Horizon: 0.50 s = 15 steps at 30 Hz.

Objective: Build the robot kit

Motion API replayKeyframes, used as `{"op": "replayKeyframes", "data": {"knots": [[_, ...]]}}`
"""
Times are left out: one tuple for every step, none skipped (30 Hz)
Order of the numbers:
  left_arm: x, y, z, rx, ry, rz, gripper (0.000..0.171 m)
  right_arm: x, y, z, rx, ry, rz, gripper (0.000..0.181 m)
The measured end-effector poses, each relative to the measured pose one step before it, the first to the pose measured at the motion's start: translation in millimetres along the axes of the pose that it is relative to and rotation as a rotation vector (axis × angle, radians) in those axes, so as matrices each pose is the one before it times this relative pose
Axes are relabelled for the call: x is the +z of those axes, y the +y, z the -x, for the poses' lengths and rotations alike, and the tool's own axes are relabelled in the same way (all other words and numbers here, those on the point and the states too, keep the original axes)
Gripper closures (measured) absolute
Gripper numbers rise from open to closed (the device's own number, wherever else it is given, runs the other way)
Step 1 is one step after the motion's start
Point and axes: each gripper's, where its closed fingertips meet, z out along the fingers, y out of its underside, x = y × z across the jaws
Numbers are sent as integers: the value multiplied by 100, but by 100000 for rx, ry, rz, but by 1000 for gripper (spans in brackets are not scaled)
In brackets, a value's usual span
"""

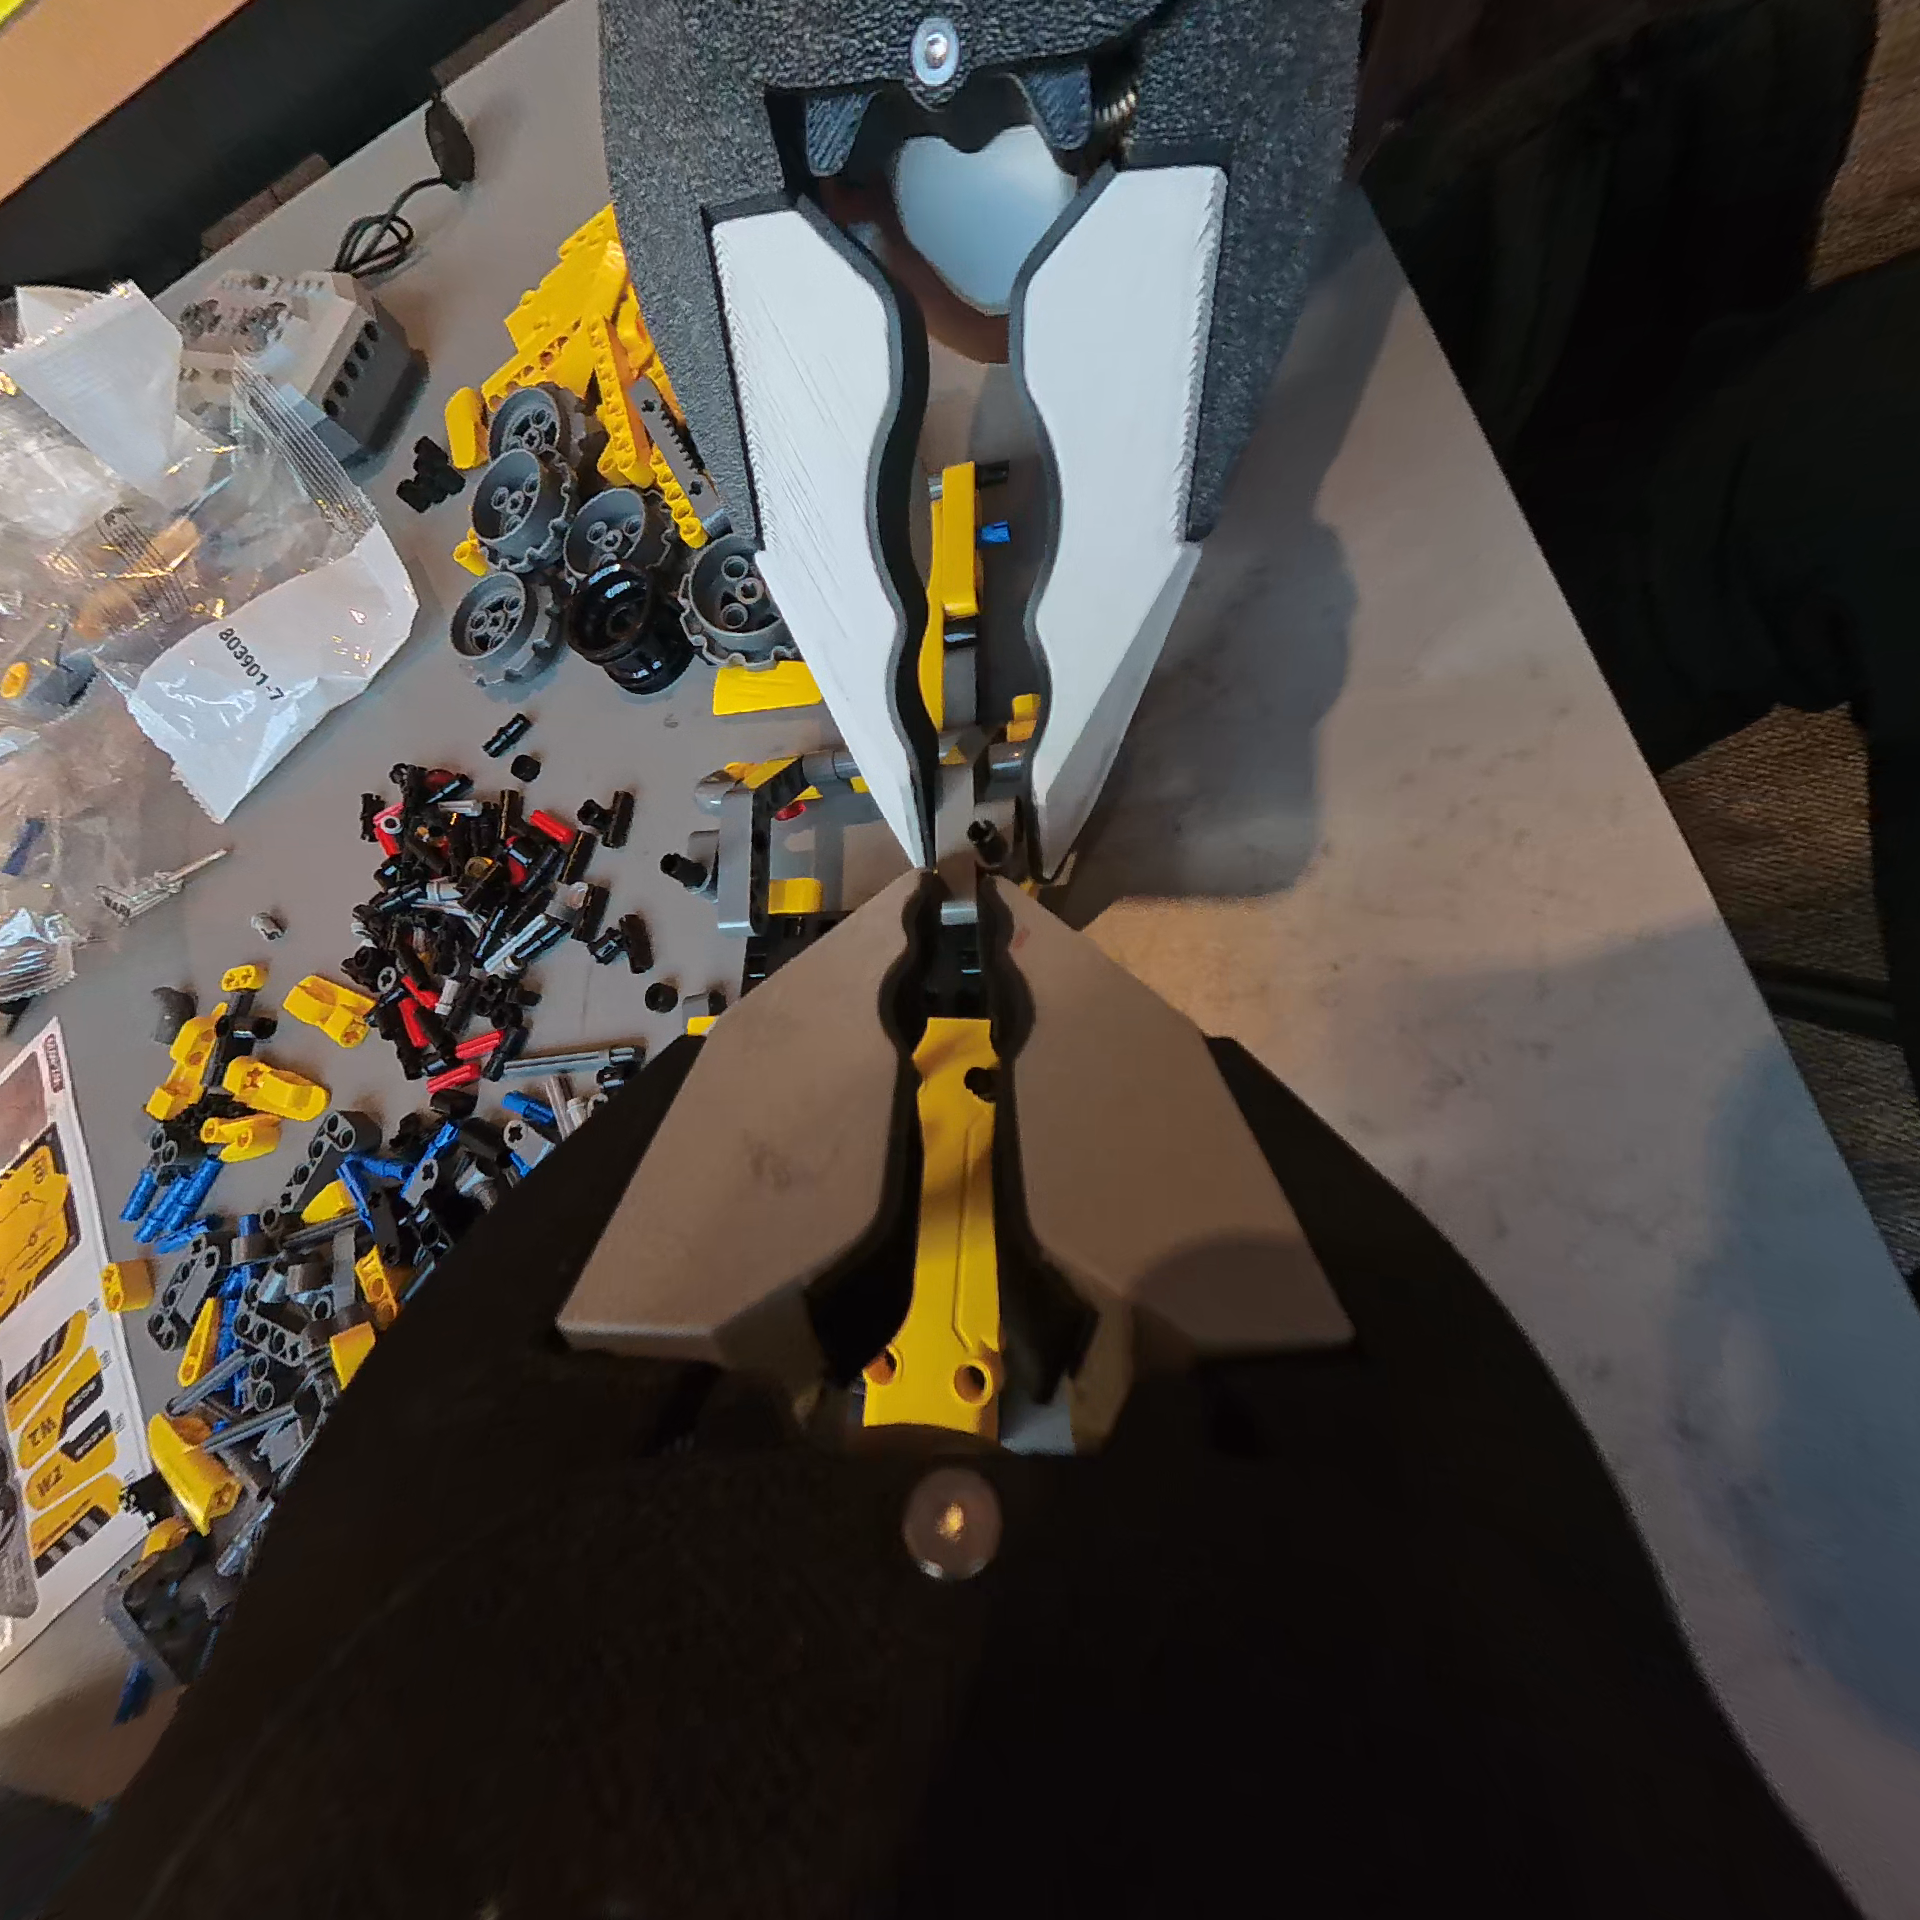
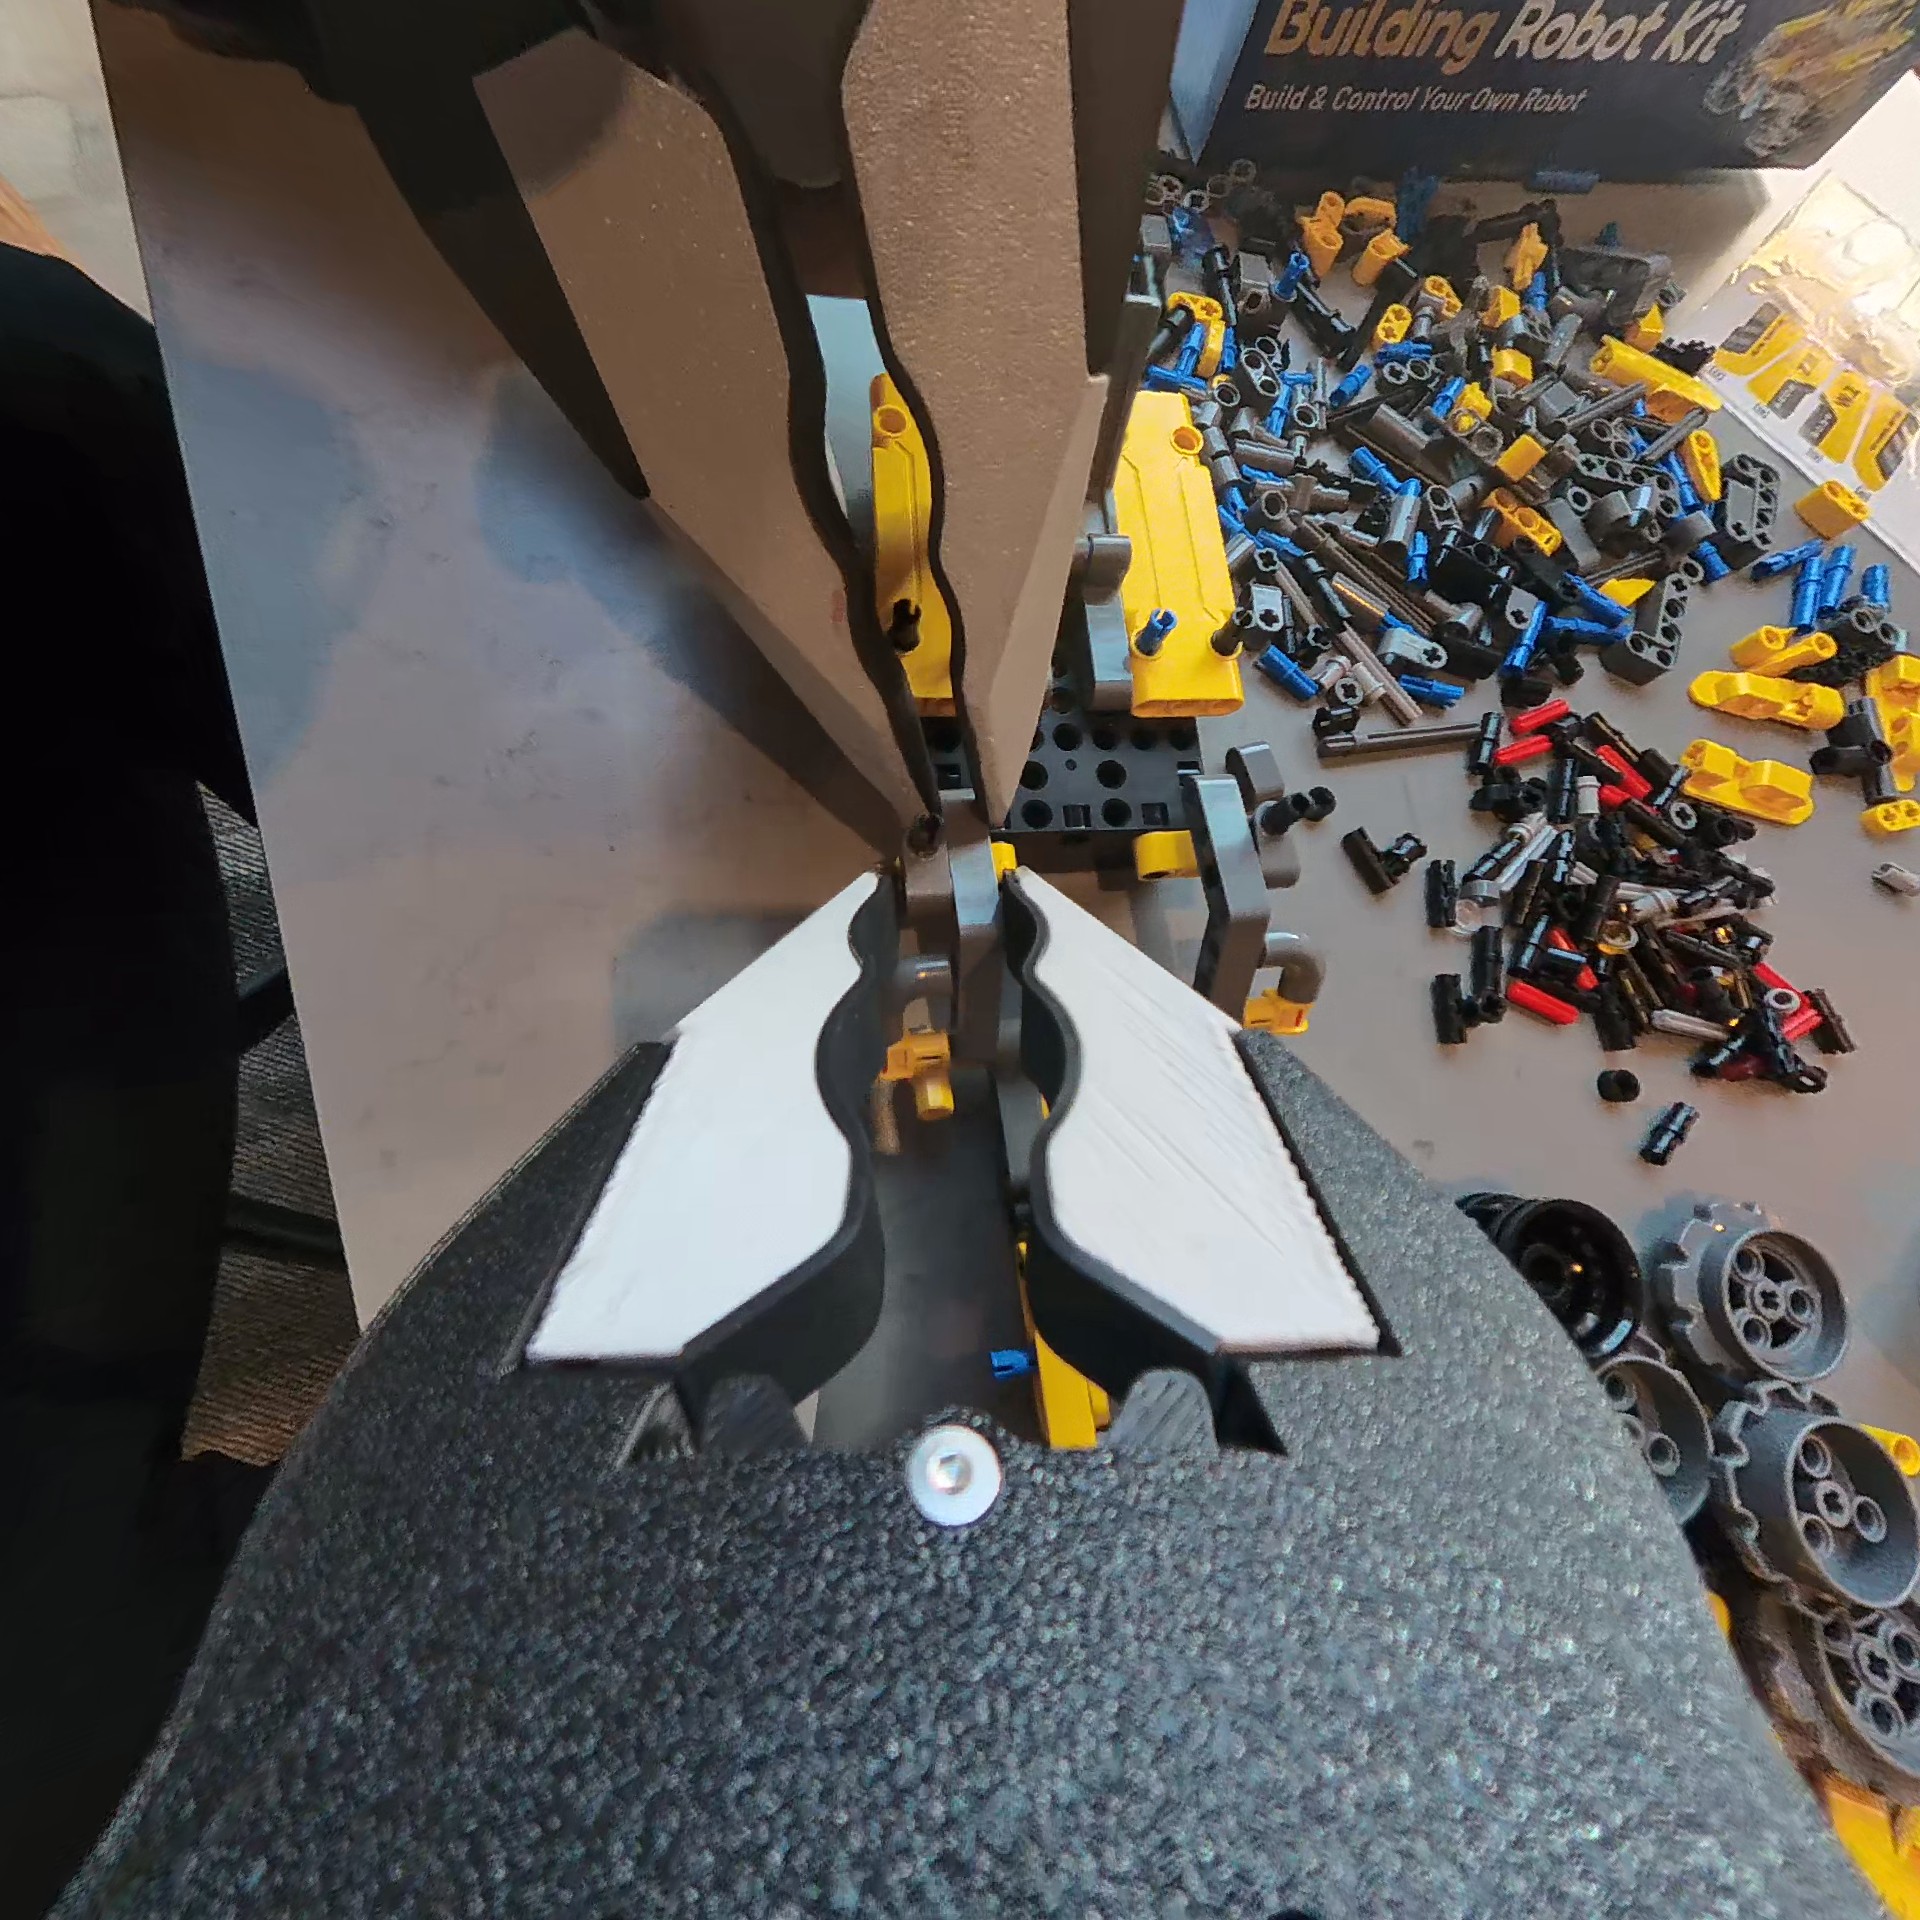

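Note:
A partly built brick model of yellow panels, grey beams and a black plate (image 2: pixel 1101 769) sits on the grey table, and both grippers hold it from opposite sides. My left gripper (image 1: pixel 961 906), with tan fingers, is shut on a long yellow panel of the model (image 1: pixel 951 1195). My right gripper (image 2: pixel 951 883), with white fingers, is shut on a grey upright beam (image 2: pixel 971 914) of the same model. The two sets of fingertips almost touch. The right gripper also shows in the left wrist view (image 1: pixel 982 850), and the left gripper in the right wrist view (image 2: pixel 956 812).
A pile of small black, red, blue and yellow pieces (image 1: pixel 457 914) lies beside the model. Grey and black wheels (image 2: pixel 1766 1455), clear plastic bags (image 1: pixel 156 540), a sticker sheet (image 1: pixel 52 1351) and a dark kit box (image 2: pixel 1507 83) surround it. The table edge (image 1: pixel 1558 831) is close. My two grippers' fingertips are within a few centimetres of each other.

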Motion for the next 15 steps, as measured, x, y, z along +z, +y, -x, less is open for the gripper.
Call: {"op": "replayKeyframes", "data": {"knots": [[4, 13, 4, -144, -6, -55, 168, -10, 2, -7, 539, -506, -385, 166], [0, 31, 5, 13, -20, 23, 167, -7, 1, 2, 459, -428, -284, 166], [-5, 21, 19, 45, -81, 1, 167, -6, -8, -16, 386, -316, -179, 166], [18, 17, 8, -78, -111, 78, 167, 7, -5, -11, 326, -258, -129, 166], [0, 16, 8, 56, -139, 109, 167, -4, -1, -6, 335, -246, -184, 166], [0, 10, -5, 344, -258, 154, 167, 10, -8, 1, 254, -124, -232, 166], [8, -3, 2, 234, -242, 174, 167, 5, 7, -9, -350, 371, -77, 166], [14, 9, 4, 166, -224, 160, 167, 9, 21, -32, -1500, 1174, 374, 166], [36, 39, 0, 171, -119, 192, 167, 25, 41, -51, -2432, 1799, 942, 165], [16, 42, 12, 7, -1, 108, 167, 39, 27, -54, -2315, 1657, 1251, 165], [3, 46, 52, -210, -79, 95, 167, 40, 4, -54, -1488, 938, 1112, 165], [-10, 43, 74, -170, -257, 117, 167, 57, -10, -75, -871, 328, 803, 165], [-13, 38, 75, -115, -300, 82, 167, 39, -2, -80, -660, -22, 581, 165], [0, 33, 39, -198, -107, -5, 167, 23, 22, -38, -592, -336, 679, 164], [1, -11, -10, -283, 134, -120, 168, 19, 51, -44, -847, -121, 1068, 163]]}}
